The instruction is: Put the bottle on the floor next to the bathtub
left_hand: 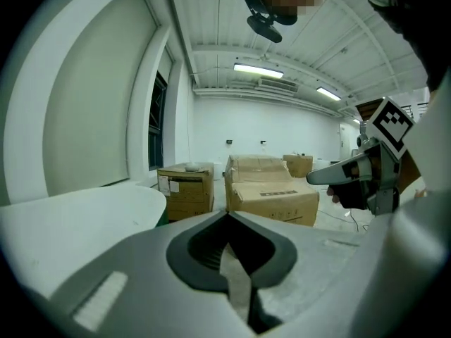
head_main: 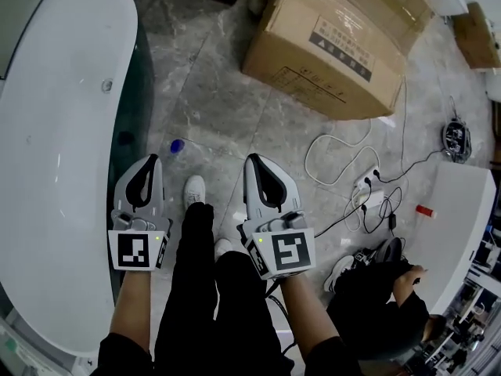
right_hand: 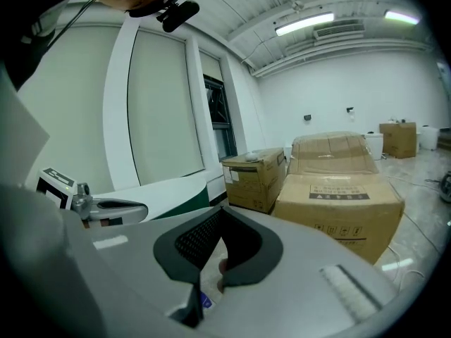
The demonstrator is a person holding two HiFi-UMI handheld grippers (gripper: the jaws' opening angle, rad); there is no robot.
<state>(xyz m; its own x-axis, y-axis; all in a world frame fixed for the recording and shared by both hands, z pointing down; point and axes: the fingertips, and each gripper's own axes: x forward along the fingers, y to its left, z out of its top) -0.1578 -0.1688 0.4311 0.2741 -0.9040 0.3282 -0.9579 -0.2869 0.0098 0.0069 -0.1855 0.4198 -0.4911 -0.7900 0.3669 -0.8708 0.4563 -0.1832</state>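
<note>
Right below the camera, both arms are out over black trousers (head_main: 200, 288), a gripper in each hand. The left gripper (head_main: 149, 160) has its jaws pressed together tip to tip with nothing between them, and its own view confirms that. The right gripper (head_main: 254, 160) is the same, jaws closed and empty, held level with the left one and a little apart from it.

Between the two grippers a white shoe (head_main: 194, 189) points forward on the grey marbled floor (head_main: 235, 100). Just ahead of the left gripper's tips is the bottle (head_main: 177, 146), seen from above with its blue cap showing. It is on the floor, just beside the dark lower side of the bathtub (head_main: 63, 131), and neither gripper touches it. The white tub runs all the way up the left edge.

Out to the right, a white power strip (head_main: 368, 185) lies in a tangle of cables (head_main: 329, 151), near a white table (head_main: 454, 218). Another person's hand (head_main: 411, 276) shows at the lower right.

Farthest off, a big cardboard box (head_main: 337, 37) sits on the floor, with a smaller box (right_hand: 257, 178) beyond the tub's end.
</note>
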